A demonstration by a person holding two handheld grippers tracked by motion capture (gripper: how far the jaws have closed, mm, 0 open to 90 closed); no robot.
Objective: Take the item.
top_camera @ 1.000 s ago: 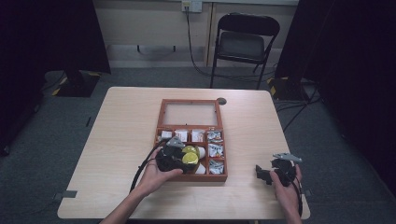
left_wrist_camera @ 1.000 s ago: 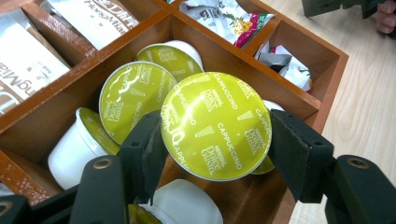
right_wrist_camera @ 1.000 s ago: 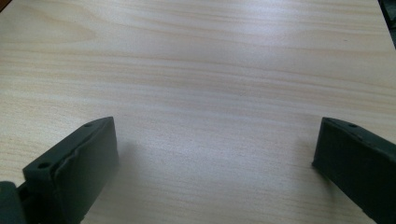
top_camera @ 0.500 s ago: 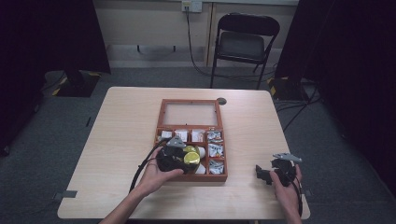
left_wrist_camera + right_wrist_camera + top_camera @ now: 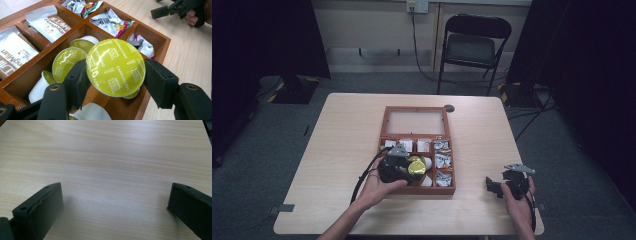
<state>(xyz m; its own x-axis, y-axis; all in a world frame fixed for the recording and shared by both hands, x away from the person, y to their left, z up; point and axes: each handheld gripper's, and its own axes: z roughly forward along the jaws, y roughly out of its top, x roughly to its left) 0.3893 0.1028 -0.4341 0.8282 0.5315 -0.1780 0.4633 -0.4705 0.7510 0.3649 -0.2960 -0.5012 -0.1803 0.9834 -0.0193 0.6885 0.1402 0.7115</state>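
My left gripper [image 5: 113, 75] is shut on a coffee capsule [image 5: 115, 67] with a yellow-green foil lid printed "Cappuccino", its pads pressing on both sides. It holds the capsule just above the front left compartment of the wooden compartment box [image 5: 389, 116], where more capsules [image 5: 66, 64] of the same kind lie. In the high view the left gripper [image 5: 404, 167] and the held capsule [image 5: 416, 167] sit over the box's front edge. My right gripper [image 5: 492, 186] rests near the table's front right corner, and the right gripper [image 5: 113, 202] stands open over bare wood.
White sachets [image 5: 46, 21] and colourful packets [image 5: 112, 22] fill the box's other compartments; its hinged lid lies open at the back. The right gripper [image 5: 175, 8] shows far off in the left gripper view. A folding chair [image 5: 474, 45] stands behind the table [image 5: 337, 130].
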